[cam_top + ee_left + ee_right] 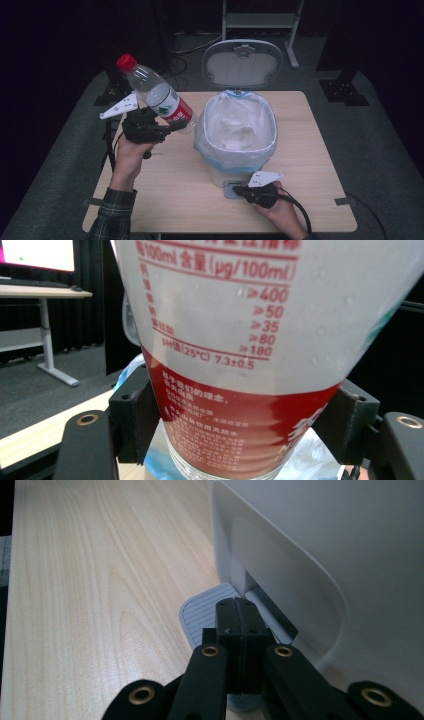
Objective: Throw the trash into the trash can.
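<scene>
The person is throwing away a plastic water bottle (156,95) into a pedal bin (239,135) standing on the table (310,165). The left gripper (172,125) is holding the bottle by its lower body, jaws clamped on the red part of the label, which the left gripper view is showing squeezed between the 2 black pads. The bottle is hanging in the air, tilted with its red cap (126,62) pointing up and away to the left, its base just beside the bin's left rim but not yet over the opening. The right gripper (240,625) is resting with its jaws fully closed, tips pressing down on the grey ribbed pedal (205,612) at the foot of the bin. The lid (242,62) is standing upright and the white liner bag (235,125) is lying open.

So the pick-up and the opening of the bin look done. What seems left is carrying the bottle across over the opening, letting it drop, then easing off the pedal so the lid comes down
</scene>
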